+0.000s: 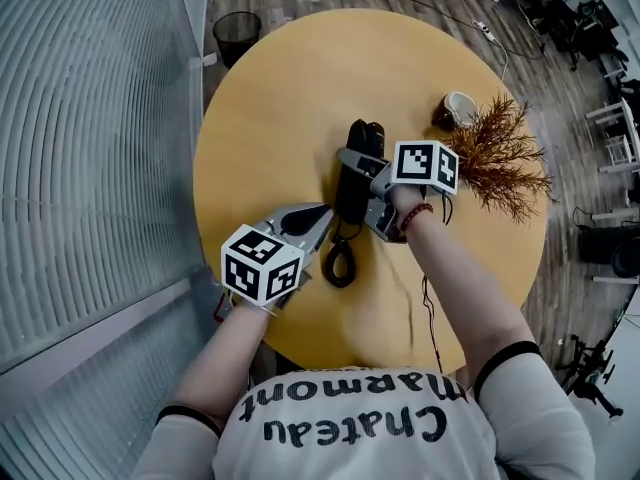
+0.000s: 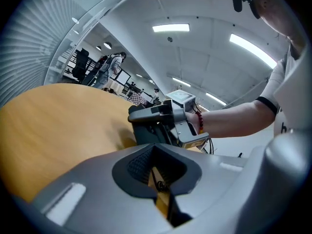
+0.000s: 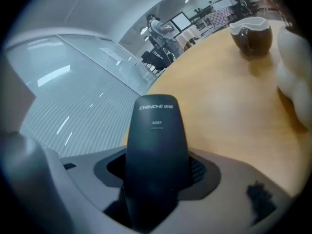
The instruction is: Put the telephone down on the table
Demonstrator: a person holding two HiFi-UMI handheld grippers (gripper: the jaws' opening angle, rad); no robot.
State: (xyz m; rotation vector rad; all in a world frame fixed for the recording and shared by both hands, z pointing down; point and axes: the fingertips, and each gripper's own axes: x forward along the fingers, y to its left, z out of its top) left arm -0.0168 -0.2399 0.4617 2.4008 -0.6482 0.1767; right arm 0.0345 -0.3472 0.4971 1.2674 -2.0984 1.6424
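A black telephone handset (image 1: pixel 356 168) lies lengthwise over the middle of the round wooden table (image 1: pixel 280 98). My right gripper (image 1: pixel 365 190) is shut on it across its middle. In the right gripper view the handset (image 3: pixel 156 150) fills the space between the jaws and points away over the table. Its coiled black cord (image 1: pixel 339 261) loops on the table toward me. My left gripper (image 1: pixel 322 215) sits just left of the cord with its jaws together; only a thin slit shows between them. From there the handset (image 2: pixel 148 126) appears low over the tabletop; contact cannot be told.
A dried brown plant (image 1: pixel 500 158) and a small brown and white jug (image 1: pixel 457 110) stand at the table's right side. A thin cable (image 1: pixel 427 313) crosses the near right edge. A black bin (image 1: pixel 237 36) stands on the floor beyond the table. A glass wall runs along the left.
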